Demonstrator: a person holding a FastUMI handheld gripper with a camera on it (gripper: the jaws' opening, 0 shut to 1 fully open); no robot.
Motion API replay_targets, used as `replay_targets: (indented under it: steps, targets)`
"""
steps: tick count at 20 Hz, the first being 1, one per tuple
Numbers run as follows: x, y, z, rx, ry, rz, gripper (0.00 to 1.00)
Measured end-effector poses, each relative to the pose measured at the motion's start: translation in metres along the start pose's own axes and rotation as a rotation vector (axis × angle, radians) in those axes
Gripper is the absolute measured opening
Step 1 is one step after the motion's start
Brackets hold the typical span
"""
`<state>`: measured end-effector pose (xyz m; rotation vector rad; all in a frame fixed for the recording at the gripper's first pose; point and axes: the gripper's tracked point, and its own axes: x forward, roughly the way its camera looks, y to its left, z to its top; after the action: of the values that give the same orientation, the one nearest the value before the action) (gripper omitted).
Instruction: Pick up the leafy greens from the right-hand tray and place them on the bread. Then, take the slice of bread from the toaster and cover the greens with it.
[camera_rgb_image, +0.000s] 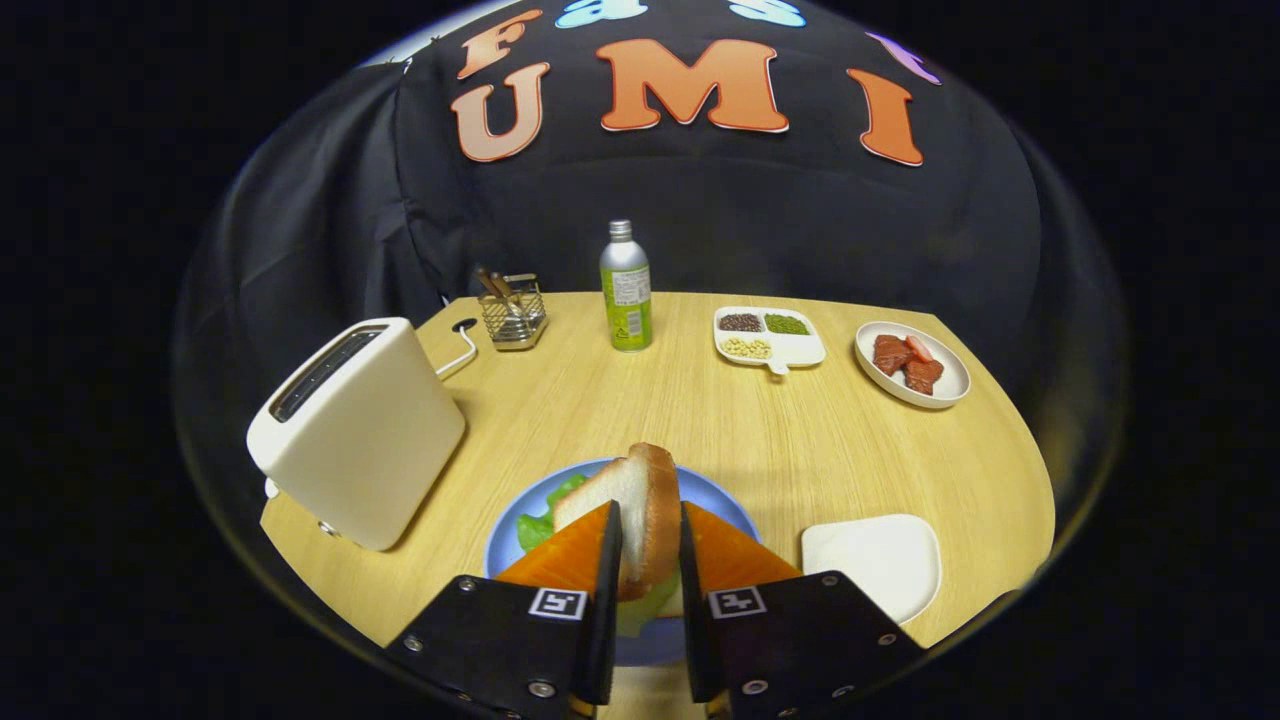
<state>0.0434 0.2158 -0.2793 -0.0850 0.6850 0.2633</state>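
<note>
Clearly the gripper (650, 545) is clamped on the bread slice (640, 505), held on edge over the blue plate (715, 500), ready to cover the greens (540, 520) lying there.

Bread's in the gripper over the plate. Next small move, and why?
Probably lower and tip it flat: the gripper is shut on the bread slice, held on edge above the blue plate, with the leafy greens showing just beneath. Open only once it rests on them.
</note>
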Motion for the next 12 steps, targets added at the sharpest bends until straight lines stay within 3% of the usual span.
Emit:
replay_targets:
  steps: [7, 10, 12]
  targets:
    - [0.007, -0.034, -0.018, 0.024, 0.068, -0.043, 0.59]
    - [0.0, -0.049, -0.012, 0.026, 0.058, -0.044, 0.82]
    - [-0.008, -0.065, -0.004, 0.025, 0.045, -0.051, 0.92]
